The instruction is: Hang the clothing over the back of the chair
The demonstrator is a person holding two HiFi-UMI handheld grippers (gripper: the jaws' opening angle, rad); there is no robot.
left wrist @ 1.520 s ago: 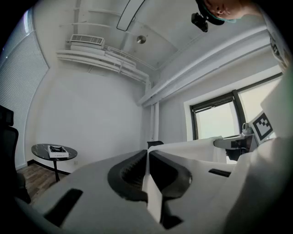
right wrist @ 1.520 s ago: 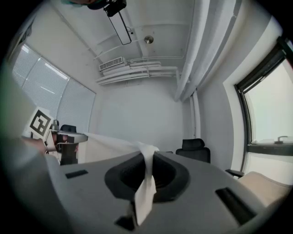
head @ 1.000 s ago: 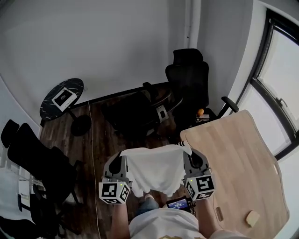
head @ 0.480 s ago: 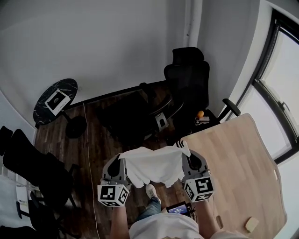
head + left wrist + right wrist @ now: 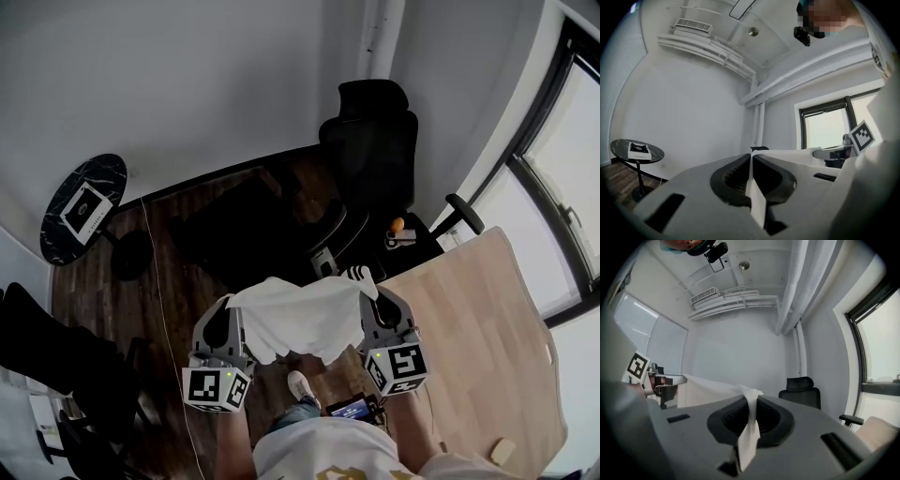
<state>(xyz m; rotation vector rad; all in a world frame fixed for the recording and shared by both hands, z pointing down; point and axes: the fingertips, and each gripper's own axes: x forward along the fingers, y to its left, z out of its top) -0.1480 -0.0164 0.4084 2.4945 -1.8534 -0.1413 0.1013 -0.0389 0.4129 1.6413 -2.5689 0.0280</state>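
Note:
A white piece of clothing (image 5: 298, 314) hangs stretched between my two grippers in the head view. My left gripper (image 5: 232, 302) is shut on its left edge, and the cloth (image 5: 754, 197) shows pinched between the jaws in the left gripper view. My right gripper (image 5: 367, 292) is shut on the right edge, where a strip of cloth (image 5: 749, 427) runs through the closed jaws. A black office chair (image 5: 370, 150) with a tall back stands ahead by the wall, beyond the cloth; its back (image 5: 802, 390) also shows in the right gripper view.
A light wooden table (image 5: 478, 328) lies at the right, next to the window (image 5: 562, 187). A small round black table (image 5: 82, 208) stands at the left. More black chairs (image 5: 56, 356) fill the lower left. A low dark piece of furniture (image 5: 253, 225) sits between me and the chair.
Both grippers have carried the stretched cloth forward, closer to the black office chair. The grip on both edges has stayed the same.

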